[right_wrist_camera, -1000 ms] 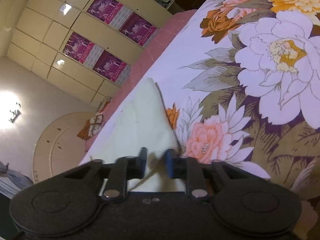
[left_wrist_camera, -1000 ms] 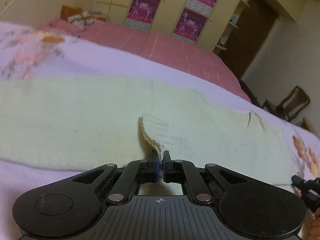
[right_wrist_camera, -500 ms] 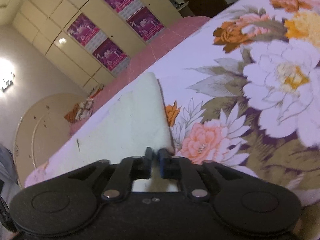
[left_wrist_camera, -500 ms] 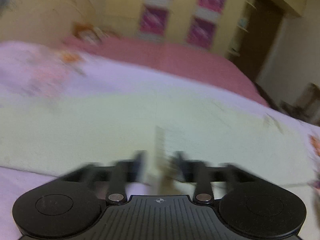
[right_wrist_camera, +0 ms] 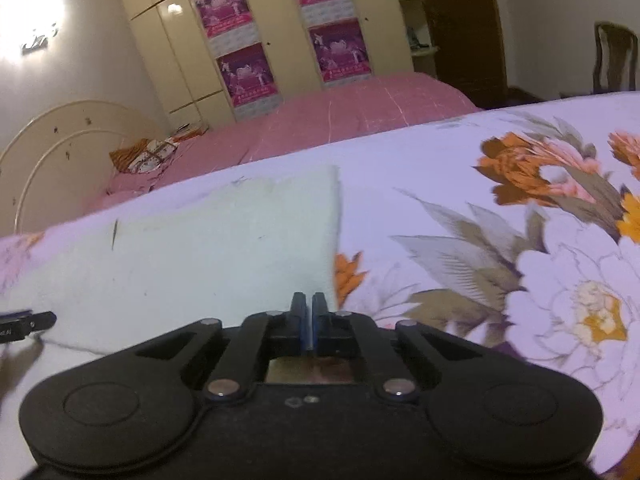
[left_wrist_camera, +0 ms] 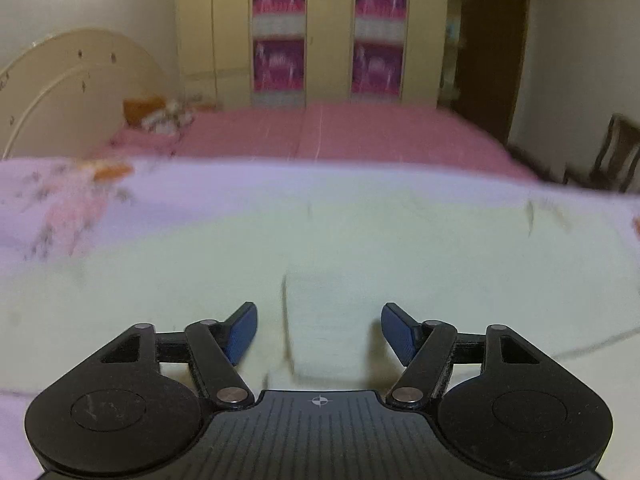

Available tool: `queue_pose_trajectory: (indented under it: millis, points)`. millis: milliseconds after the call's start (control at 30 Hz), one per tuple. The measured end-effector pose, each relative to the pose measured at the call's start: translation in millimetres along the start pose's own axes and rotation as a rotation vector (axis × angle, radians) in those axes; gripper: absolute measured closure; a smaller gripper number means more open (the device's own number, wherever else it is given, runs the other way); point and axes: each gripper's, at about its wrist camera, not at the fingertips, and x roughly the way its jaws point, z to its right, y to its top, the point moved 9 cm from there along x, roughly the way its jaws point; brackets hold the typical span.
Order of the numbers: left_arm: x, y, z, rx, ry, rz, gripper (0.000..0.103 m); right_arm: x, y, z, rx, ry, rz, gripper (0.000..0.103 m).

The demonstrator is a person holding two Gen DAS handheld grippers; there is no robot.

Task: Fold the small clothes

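A pale cream knit garment (left_wrist_camera: 320, 248) lies spread across the floral bedspread, with a folded flap at its near edge (left_wrist_camera: 324, 332). My left gripper (left_wrist_camera: 318, 332) is open, jaws wide apart, just above that flap and holding nothing. In the right wrist view the same garment (right_wrist_camera: 224, 240) lies to the left, and my right gripper (right_wrist_camera: 307, 308) is shut on its near right corner. The tip of the left gripper (right_wrist_camera: 28, 324) shows at the far left edge.
The lilac floral bedspread (right_wrist_camera: 500, 240) covers the near bed. A pink bed (left_wrist_camera: 340, 132) lies behind it with a cream headboard (left_wrist_camera: 60, 92) and a small pile of things (left_wrist_camera: 156, 114). Wardrobes (left_wrist_camera: 320, 32) line the back wall. A wooden chair (left_wrist_camera: 612, 152) stands at right.
My left gripper has opened and let go of the garment's flap, which now lies flat. My right gripper has closed on the garment's corner and the view has levelled out.
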Motion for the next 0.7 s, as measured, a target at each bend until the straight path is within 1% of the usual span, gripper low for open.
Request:
queue_pose_trajectory:
  millis: [33,67,133,233,300,333,367,433,467,500,533,600,667,700]
  points:
    - [0,4,4,-0.004,-0.013,0.010,0.034,-2,7,-1,-0.027,-0.010,0.044,0.080]
    - [2,8,10,0.009,-0.022,0.013,0.034,1,14,-3,-0.026,0.010,0.062,0.081]
    - [11,11,22,0.042,-0.033,0.006,0.034,17,24,-5,-0.003,0.036,0.056,0.084]
    - [26,11,31,0.051,-0.039,-0.014,0.034,45,40,-10,-0.031,0.036,0.056,0.085]
    - [37,3,30,0.052,-0.038,-0.043,0.034,61,46,-15,-0.051,0.046,0.041,0.085]
    - [38,1,27,0.065,-0.035,-0.031,0.034,69,46,-15,-0.065,0.043,0.025,0.088]
    - [37,1,25,0.066,-0.028,-0.025,0.034,76,46,-11,-0.079,0.016,0.010,0.090]
    - [33,2,17,0.056,0.004,-0.013,0.034,75,47,3,-0.044,-0.011,0.020,0.096]
    - [33,0,12,0.043,0.025,-0.012,0.034,74,48,10,-0.022,-0.014,0.020,0.097]
    - [36,-2,6,0.008,0.013,-0.019,0.034,73,46,12,-0.024,-0.017,0.021,0.098]
    - [36,-2,1,-0.027,-0.002,-0.019,0.034,73,45,10,-0.042,-0.018,0.023,0.098]
    - [36,-3,3,-0.011,0.009,-0.027,0.034,71,44,4,-0.091,-0.036,0.025,0.098]
    - [27,-2,5,0.000,0.036,-0.018,0.034,62,44,-1,-0.086,-0.041,0.026,0.093]
    - [18,0,7,0.004,0.039,0.003,0.034,52,44,-4,-0.074,-0.030,0.040,0.084]
